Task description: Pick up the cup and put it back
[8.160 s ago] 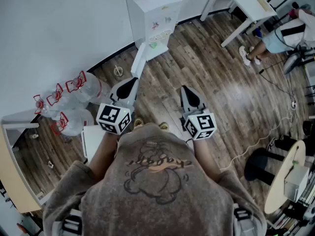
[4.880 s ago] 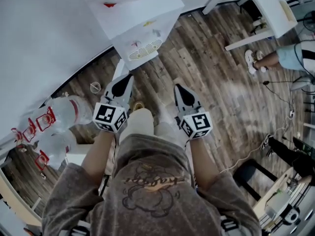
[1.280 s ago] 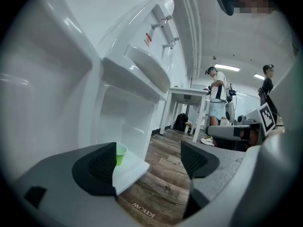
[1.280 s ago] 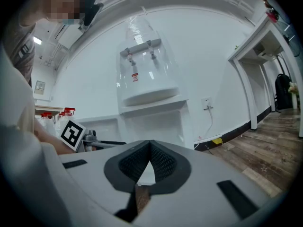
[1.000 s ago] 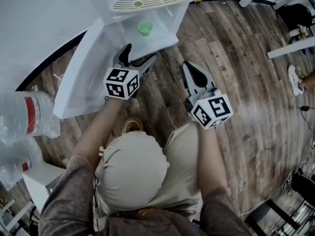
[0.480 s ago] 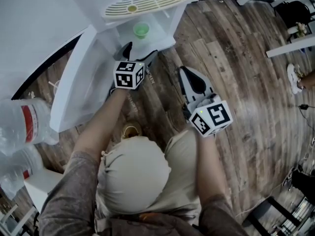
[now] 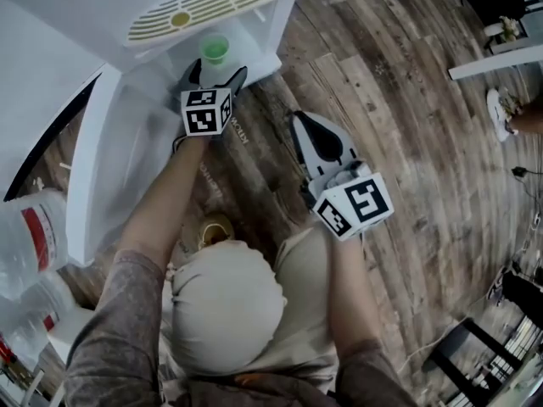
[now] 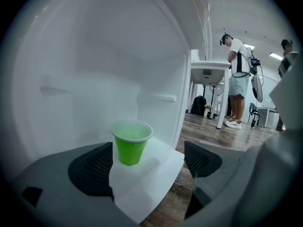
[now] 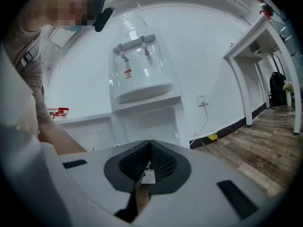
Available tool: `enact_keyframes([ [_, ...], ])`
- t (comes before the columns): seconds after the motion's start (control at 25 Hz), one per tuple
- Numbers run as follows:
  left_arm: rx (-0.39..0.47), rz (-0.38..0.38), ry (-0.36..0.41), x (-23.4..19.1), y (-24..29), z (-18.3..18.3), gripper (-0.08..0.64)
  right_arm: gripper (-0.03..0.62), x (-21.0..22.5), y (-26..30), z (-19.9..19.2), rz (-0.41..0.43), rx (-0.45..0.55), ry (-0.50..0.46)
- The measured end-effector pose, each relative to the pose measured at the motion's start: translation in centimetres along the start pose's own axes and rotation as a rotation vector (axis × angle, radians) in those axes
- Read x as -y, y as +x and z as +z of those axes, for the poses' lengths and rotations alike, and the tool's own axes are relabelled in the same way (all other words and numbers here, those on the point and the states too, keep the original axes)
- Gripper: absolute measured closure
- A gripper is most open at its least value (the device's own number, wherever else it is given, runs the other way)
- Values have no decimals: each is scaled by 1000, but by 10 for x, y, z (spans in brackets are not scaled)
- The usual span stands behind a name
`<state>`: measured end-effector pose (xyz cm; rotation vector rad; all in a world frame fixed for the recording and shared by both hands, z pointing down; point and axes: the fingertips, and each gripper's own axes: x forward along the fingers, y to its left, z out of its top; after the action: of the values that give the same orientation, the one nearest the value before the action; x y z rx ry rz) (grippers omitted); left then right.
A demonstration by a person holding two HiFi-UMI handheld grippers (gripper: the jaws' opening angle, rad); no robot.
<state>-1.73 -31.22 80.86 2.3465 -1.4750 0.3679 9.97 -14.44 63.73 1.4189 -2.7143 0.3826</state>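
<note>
Head view looks steeply down on the water dispenser [image 7: 212,2], upper left. Left gripper view sits close at its compartment [image 8: 94,56], sharing the cup [image 8: 131,142]; right gripper view faces it from farther off.

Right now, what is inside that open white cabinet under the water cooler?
One green cup, upright on the white shelf, with the left gripper open toward it. Whether the cup holds anything cannot be told.

Right gripper [image 9: 150,149], jaws together (nothing between), facing water dispenser [image 9: 142,74].
</note>
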Motion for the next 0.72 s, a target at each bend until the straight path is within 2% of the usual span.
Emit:
enact_keyframes([
  [0.16, 9, 37, -47, -12, 16, -1, 109, 591, 5, 2, -2, -22, -1, 25],
  [0.36, 8, 62, -78, -26, 29, 1, 109, 591, 2, 7, -7, -20, -23, 12],
  [0.6, -30, 60, 3, -30, 45, 3, 110, 591, 9, 8, -4, -38, -10, 18],
  [0.72, -36, 74, 9, -34, 49, 4, 110, 591, 12, 6, -4, -45, -9, 19],
])
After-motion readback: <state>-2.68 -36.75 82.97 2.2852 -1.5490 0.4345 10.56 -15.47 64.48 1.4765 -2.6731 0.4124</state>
